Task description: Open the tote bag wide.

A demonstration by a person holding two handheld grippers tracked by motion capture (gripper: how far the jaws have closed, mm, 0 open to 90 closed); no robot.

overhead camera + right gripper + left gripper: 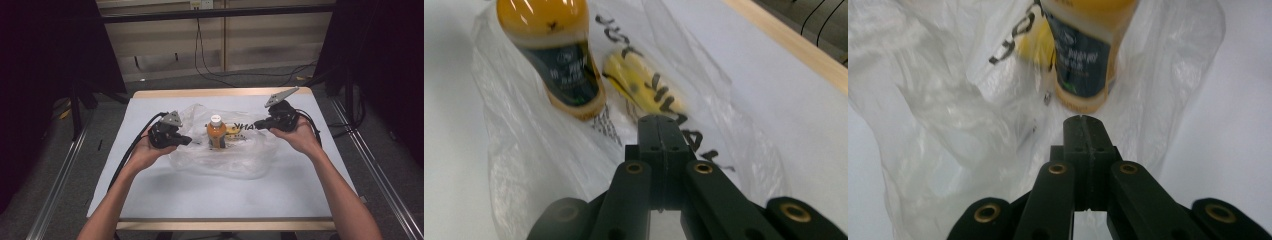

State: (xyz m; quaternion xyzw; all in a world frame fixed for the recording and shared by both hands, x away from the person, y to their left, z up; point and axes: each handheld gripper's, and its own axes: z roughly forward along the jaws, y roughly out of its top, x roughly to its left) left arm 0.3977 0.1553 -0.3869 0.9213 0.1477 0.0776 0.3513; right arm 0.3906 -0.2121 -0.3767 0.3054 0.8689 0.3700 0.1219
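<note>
Both grippers, left (186, 141) and right (258, 124), are squeezing shut on the thin, floppy bag (250, 155) mid-table, pinching its sides, with a heavy bottle (216, 132) standing inside.

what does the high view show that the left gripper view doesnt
High view alone: the bottle's white cap, both hands, the right gripper at the far side of the bag, the table's wooden edge and the floor cables beyond it.

Left gripper view alone: the bottle's dark label up close, and the left gripper with its black jaws shut together, thin plastic bunched at their tips.

Both: the orange bottle standing upright in the clear plastic bag, a yellow item beside it, and the pale table top.
</note>
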